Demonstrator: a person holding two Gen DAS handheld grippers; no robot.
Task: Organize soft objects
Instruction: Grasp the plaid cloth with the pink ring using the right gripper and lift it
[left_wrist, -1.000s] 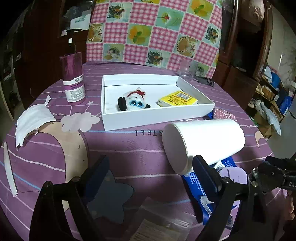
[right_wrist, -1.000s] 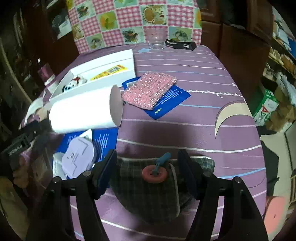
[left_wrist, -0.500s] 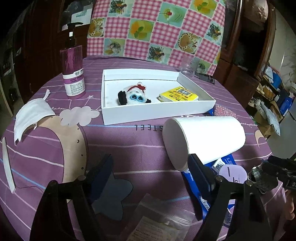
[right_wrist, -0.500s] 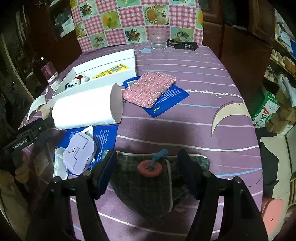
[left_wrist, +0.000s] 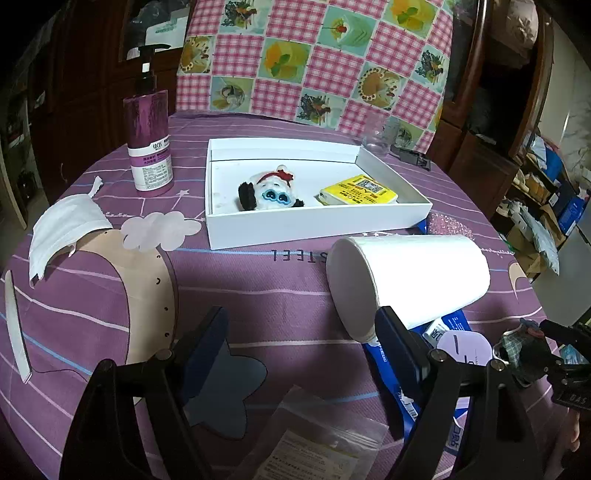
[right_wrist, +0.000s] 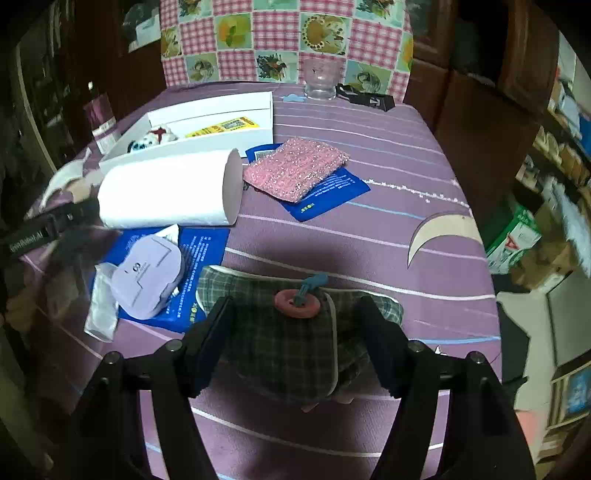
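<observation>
My right gripper (right_wrist: 295, 306) is shut on a plaid fabric pouch (right_wrist: 280, 347) with a red button, held a little above the purple tablecloth; a dark shadow lies beneath it. The left wrist view shows the same pouch (left_wrist: 513, 343) at the far right. My left gripper (left_wrist: 301, 317) stands open over the cloth with nothing between its fingers. Beyond it lies a white open box (left_wrist: 314, 229) holding a small plush toy (left_wrist: 269, 190) and a yellow pack (left_wrist: 358, 192). A pink knitted cloth (right_wrist: 295, 168) rests on a blue sheet.
A white paper roll (left_wrist: 413, 273) lies on its side in front of the box. A purple pump bottle (left_wrist: 147, 140) and a white face mask (left_wrist: 62, 229) are at the left. A lilac pack (right_wrist: 147, 277), a clear plastic bag (left_wrist: 314, 450) and a glass (right_wrist: 321, 81) are also on the table.
The left gripper's fingers have narrowed slightly and it has tilted up a little. The right gripper has rolled slightly, with the pouch still between its fingers.
</observation>
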